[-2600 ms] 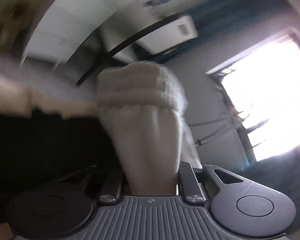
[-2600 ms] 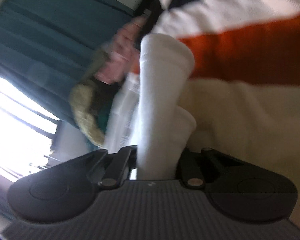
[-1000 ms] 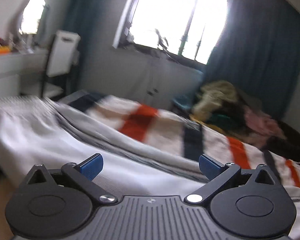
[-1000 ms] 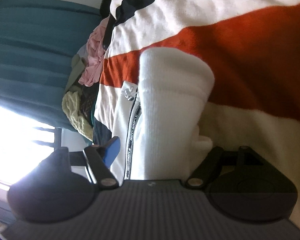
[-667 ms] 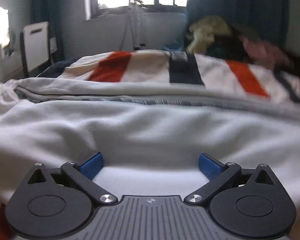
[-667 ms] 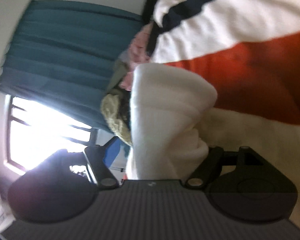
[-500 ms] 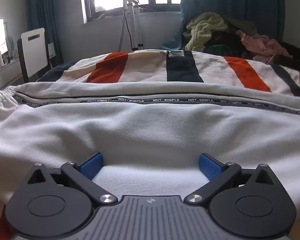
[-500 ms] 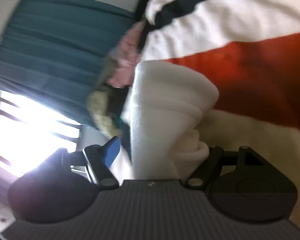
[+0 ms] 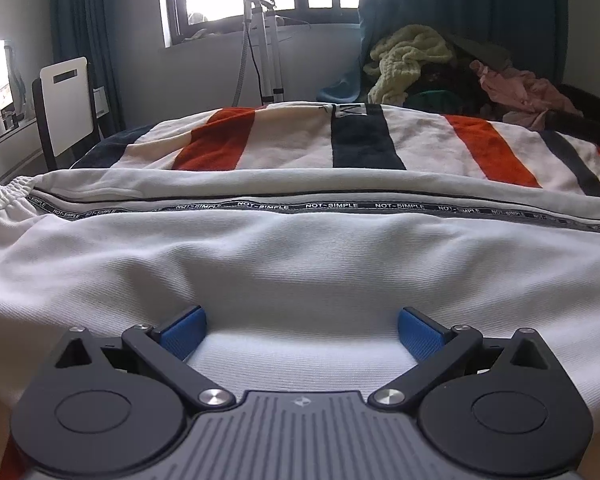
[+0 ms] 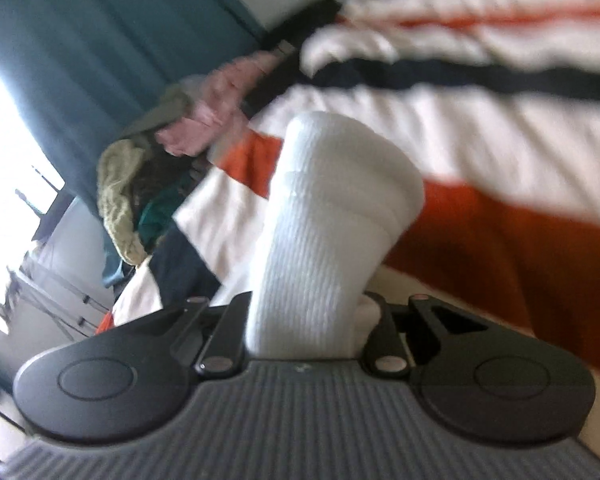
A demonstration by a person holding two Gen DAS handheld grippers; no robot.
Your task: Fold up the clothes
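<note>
One clothes heap (image 9: 456, 68) beyond striped blanket (image 9: 360, 140), possibly chair (image 9: 66, 100) left

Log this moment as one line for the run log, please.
left hand-held gripper: open, over white trousers | right hand-held gripper: jaws just closed on white cloth | striped blanket underneath

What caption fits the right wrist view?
Right gripper clamps white cloth above a striped blanket.
</note>
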